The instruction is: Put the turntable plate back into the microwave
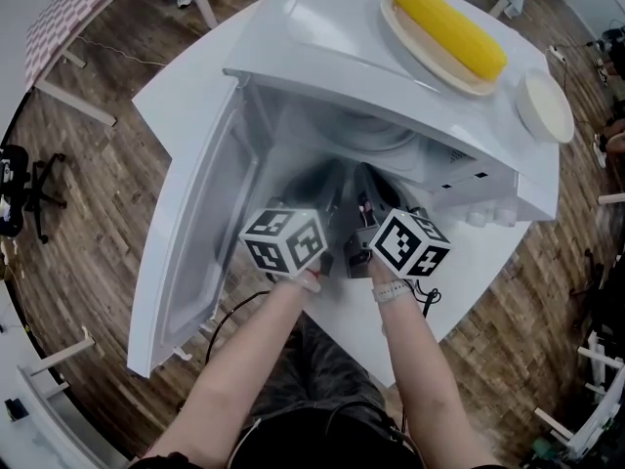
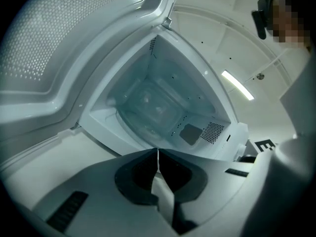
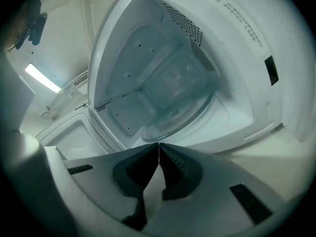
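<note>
The white microwave [image 1: 332,42] stands open, and its door [image 1: 190,262] swings out to the left. The clear glass turntable plate [image 3: 180,100] lies inside on the cavity floor; it also shows in the left gripper view, glass plate [image 2: 150,105]. My left gripper [image 2: 158,151] is shut just outside the opening, with nothing between its jaws. My right gripper [image 3: 159,144] is shut too and empty, its tips close to the plate's near rim. In the head view only their marker cubes show clearly, left cube [image 1: 286,242] and right cube [image 1: 410,245], side by side before the opening.
On top of the microwave lie a corn cob [image 1: 449,29] on an oval dish and a round white lid [image 1: 545,106]. The microwave rests on a white table [image 1: 186,91] above a wooden floor. A dark chair [image 1: 29,189] stands at the far left.
</note>
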A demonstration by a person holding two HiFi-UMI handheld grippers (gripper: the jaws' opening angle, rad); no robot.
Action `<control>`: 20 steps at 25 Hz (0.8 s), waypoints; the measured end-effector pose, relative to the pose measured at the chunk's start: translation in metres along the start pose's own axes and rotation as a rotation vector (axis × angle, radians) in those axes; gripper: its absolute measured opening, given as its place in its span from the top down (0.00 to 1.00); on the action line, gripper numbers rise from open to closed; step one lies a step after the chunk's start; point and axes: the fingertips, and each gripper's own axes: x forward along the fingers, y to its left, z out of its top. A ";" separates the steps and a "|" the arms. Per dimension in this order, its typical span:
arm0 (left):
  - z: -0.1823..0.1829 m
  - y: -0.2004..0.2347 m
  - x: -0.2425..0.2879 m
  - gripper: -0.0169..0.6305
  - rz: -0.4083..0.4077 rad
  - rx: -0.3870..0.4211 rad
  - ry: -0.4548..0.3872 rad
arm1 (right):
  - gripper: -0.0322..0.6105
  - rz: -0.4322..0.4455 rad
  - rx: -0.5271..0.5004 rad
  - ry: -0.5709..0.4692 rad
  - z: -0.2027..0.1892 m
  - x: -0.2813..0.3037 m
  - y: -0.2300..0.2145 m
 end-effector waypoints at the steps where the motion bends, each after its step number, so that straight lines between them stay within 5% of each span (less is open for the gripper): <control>1: 0.000 0.000 -0.001 0.94 -0.001 0.001 0.000 | 0.91 0.001 0.001 0.001 -0.001 -0.001 0.000; 20: -0.014 -0.035 -0.028 0.95 -0.062 0.064 0.036 | 0.91 -0.005 -0.073 -0.018 -0.010 -0.044 0.019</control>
